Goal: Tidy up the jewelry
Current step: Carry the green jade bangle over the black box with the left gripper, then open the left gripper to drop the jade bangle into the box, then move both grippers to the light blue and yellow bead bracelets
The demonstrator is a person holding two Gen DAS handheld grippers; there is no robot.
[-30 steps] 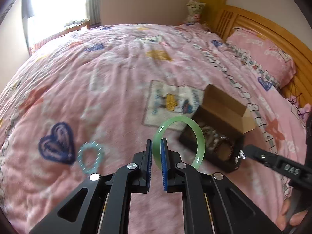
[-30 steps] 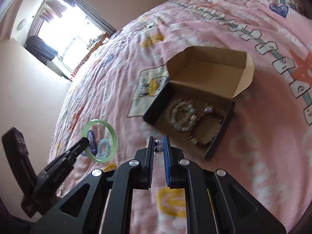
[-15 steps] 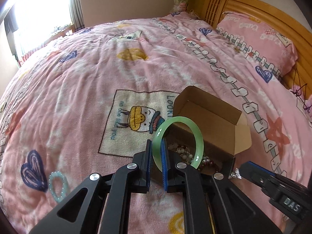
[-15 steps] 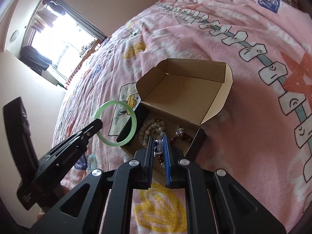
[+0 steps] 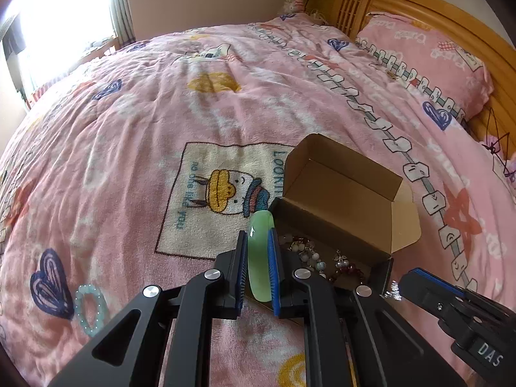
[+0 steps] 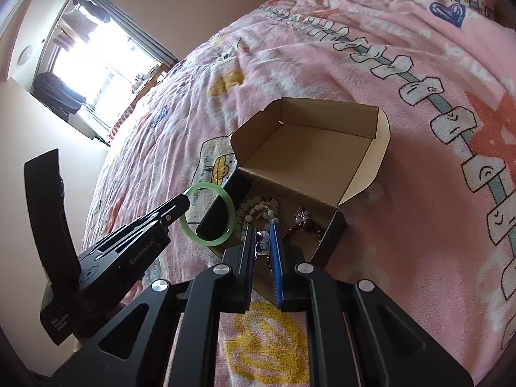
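Two claws are now right over the open cardboard box (image 6: 309,148), much nearer than a second ago, when the left claw was out over the pink blanket (image 5: 129,129) and the box lay off to its side. That means both pieces are nearly home, and letting go is likely the next job. The left claw (image 5: 260,259) is pinched on the green bangle (image 5: 259,258), which sits edge-on between its blue pads; from the right wrist view the ring (image 6: 208,214) hangs at the left end wall of the box, partly over the blanket and partly over the box. The right claw (image 6: 262,246) is nearly closed on a small shiny bead charm (image 6: 262,242), low over the near edge of the box. Inside the box lie a white bead bracelet (image 6: 258,208) and a dark red bead bracelet (image 6: 303,227). One light blue bead bracelet (image 5: 90,306) still waits on the blanket, well apart from the box.
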